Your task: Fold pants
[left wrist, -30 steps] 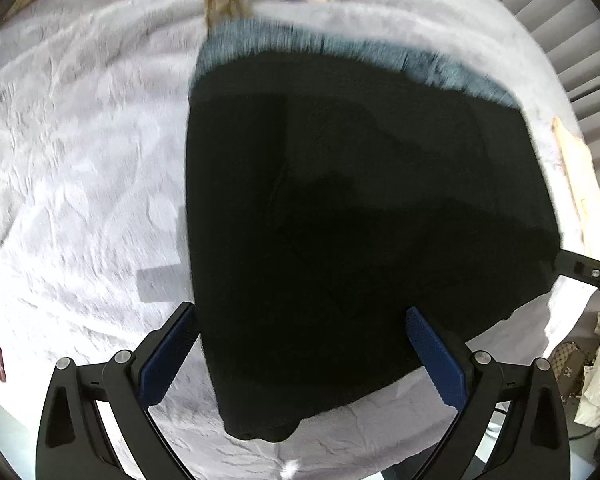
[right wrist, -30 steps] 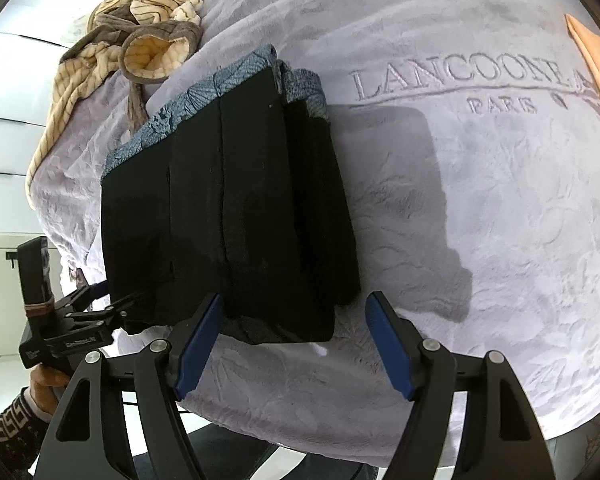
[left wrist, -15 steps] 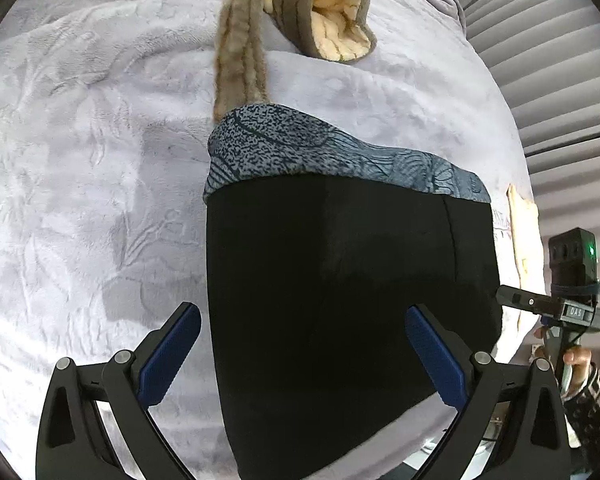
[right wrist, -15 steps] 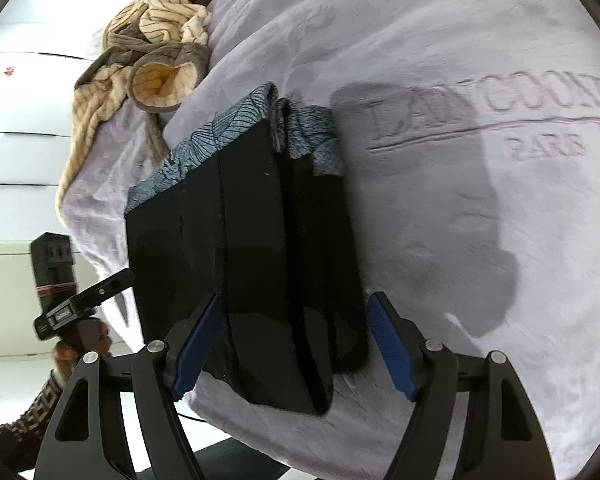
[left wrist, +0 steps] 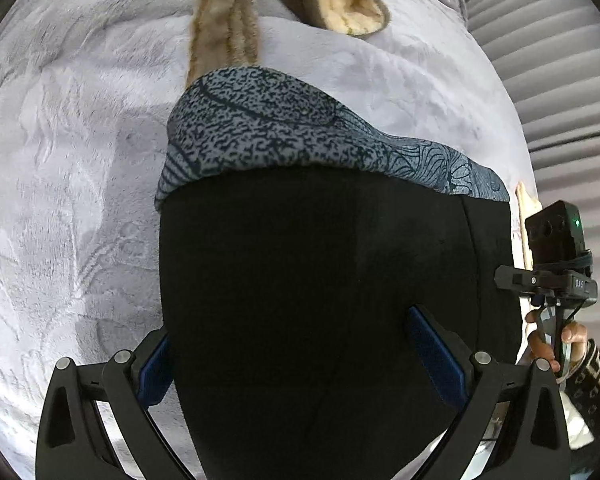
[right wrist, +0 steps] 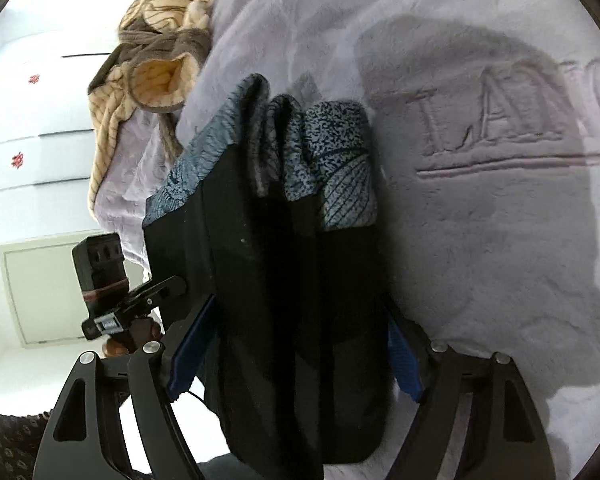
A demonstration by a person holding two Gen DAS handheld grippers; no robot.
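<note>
- Though hard to call for sure, looked nearly done: found the pants [left wrist: 320, 280] already stacked in several black layers, patterned waistband [left wrist: 300, 136] ends bunched together at the far end.
- Saw them lying on the lilac blanket [left wrist: 80, 160] near its front edge, with a striped robe [right wrist: 156, 60] heaped well beyond.
- Had the left tongs [left wrist: 288, 324] spread wide, straddling the stack's near end, gripping nothing.
- Same for the right tongs [right wrist: 300, 304]: gaped wide on either side of the layered edge.
- Probably left just a final tidy, maybe one more fold; couldn't say which.
</note>
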